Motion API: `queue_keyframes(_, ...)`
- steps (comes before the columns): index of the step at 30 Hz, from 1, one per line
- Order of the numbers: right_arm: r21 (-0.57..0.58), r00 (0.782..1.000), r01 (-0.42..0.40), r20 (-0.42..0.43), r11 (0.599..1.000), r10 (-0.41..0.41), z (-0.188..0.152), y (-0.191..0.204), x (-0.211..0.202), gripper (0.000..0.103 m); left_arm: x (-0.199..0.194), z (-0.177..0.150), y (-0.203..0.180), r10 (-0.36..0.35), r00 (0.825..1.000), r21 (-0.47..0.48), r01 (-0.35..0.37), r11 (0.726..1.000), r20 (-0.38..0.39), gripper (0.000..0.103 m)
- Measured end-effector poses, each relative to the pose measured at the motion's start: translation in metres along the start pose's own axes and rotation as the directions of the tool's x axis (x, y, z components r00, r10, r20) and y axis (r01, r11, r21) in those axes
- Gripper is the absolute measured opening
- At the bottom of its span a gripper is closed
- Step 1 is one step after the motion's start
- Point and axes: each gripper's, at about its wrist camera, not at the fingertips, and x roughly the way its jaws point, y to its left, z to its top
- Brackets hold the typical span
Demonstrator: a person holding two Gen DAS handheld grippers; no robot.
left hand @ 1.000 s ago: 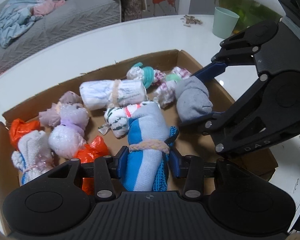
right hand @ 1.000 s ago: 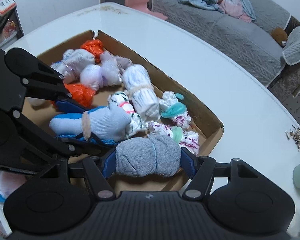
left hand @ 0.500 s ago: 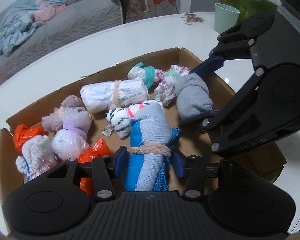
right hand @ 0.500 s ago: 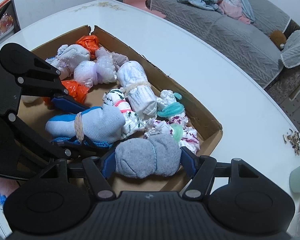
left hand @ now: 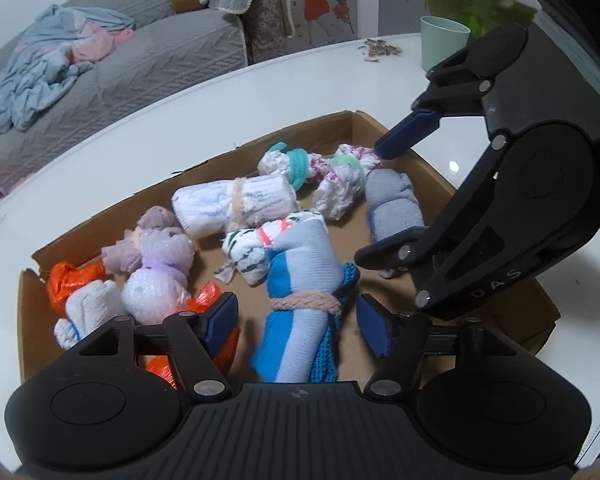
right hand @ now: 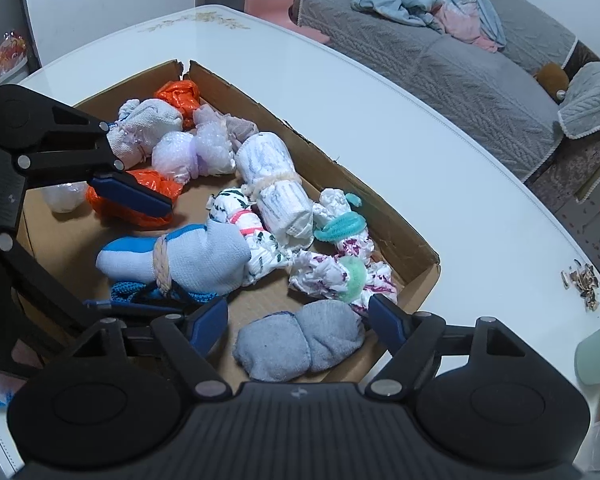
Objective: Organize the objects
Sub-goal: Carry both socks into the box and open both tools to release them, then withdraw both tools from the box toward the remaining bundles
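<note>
both bundles let go in the cardboard box

left gripper (left hand: 298, 322) jaws have just been opening, pads clear of the blue-striped sock roll (left hand: 300, 280) at the cardboard box (left hand: 500, 316) near edge. right gripper (right hand: 298, 322) jaws likewise parted, releasing the grey sock ball (right hand: 296, 342) by the box's corner; both seem set down.

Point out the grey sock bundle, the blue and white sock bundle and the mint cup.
grey sock bundle (right hand: 300, 342): right wrist view, middle crease.
blue and white sock bundle (left hand: 300, 276): left wrist view, upper roll.
mint cup (left hand: 444, 42): left wrist view, side wall.
</note>
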Motion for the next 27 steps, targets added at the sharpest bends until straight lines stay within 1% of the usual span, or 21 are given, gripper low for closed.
queue_keyframes(3, 0.004, 1.000, 0.003, 0.005, 1.000, -0.003, 0.000, 0.001, -0.002, 0.077, -0.004, 0.000, 0.004, -0.005, 1.000, -0.024, 0.005, 1.000, 0.002, 0.075)
queue_keyframes(6, 0.014, 1.000, 0.003, 0.011, 1.000, -0.003, 0.000, 0.001, -0.005, 0.078, -0.012, -0.002, 0.008, -0.005, 1.000, -0.039, 0.005, 0.999, 0.009, 0.075)
queue_keyframes(12, 0.035, 1.000, 0.003, 0.014, 0.999, -0.003, -0.002, 0.005, -0.012, 0.080, -0.033, -0.011, 0.020, -0.025, 0.999, -0.120, 0.027, 0.992, 0.022, 0.075)
queue_keyframes(16, 0.042, 1.000, 0.007, 0.017, 0.999, -0.007, -0.002, 0.009, -0.015, 0.082, -0.047, -0.019, 0.034, -0.022, 0.999, -0.176, 0.027, 0.984, 0.027, 0.077)
queue_keyframes(19, 0.047, 1.000, 0.006, 0.016, 0.999, -0.007, -0.002, 0.011, -0.016, 0.082, -0.055, -0.025, 0.039, -0.017, 0.999, -0.191, 0.022, 0.981, 0.030, 0.077)
queue_keyframes(23, 0.060, 1.000, 0.014, 0.014, 0.998, -0.015, -0.005, 0.015, -0.020, 0.082, -0.071, -0.037, 0.045, -0.019, 0.999, -0.203, 0.027, 0.979, 0.039, 0.077)
queue_keyframes(27, 0.121, 0.999, 0.014, 0.037, 0.993, -0.019, -0.010, 0.019, -0.039, 0.083, -0.095, -0.059, 0.053, -0.012, 0.999, -0.255, 0.025, 0.967, 0.053, 0.080)
